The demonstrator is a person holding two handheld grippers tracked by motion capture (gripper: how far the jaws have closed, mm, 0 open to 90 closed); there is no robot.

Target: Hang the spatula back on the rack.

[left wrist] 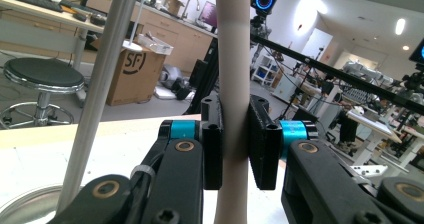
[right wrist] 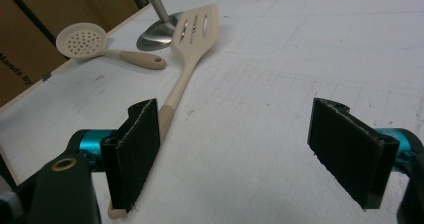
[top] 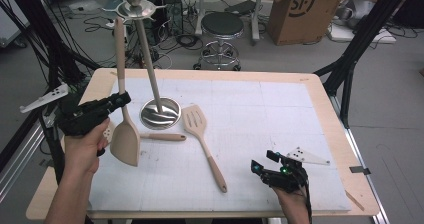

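My left gripper [top: 121, 100] is shut on the handle of a beige solid spatula [top: 125, 139], which it holds upright above the table's left side with the blade hanging down. In the left gripper view both pads clamp that handle [left wrist: 232, 44], close beside the pole [left wrist: 102, 84] of a metal utensil stand [top: 160, 114]. A beige slotted spatula [top: 196, 121] lies flat in the middle of the white mat. Near the front edge, my right gripper [top: 264, 161] stands open with nothing between its pads; the slotted spatula's handle [right wrist: 177, 91] runs past its left pad [right wrist: 135, 154].
A beige skimmer spoon [right wrist: 80, 41] lies left of the stand's round base [right wrist: 157, 34], its handle [top: 162, 136] showing behind the held blade. The stand's hooked top [top: 134, 6] rises high. A stool [top: 221, 26] and a cardboard box [top: 300, 9] stand beyond the table.
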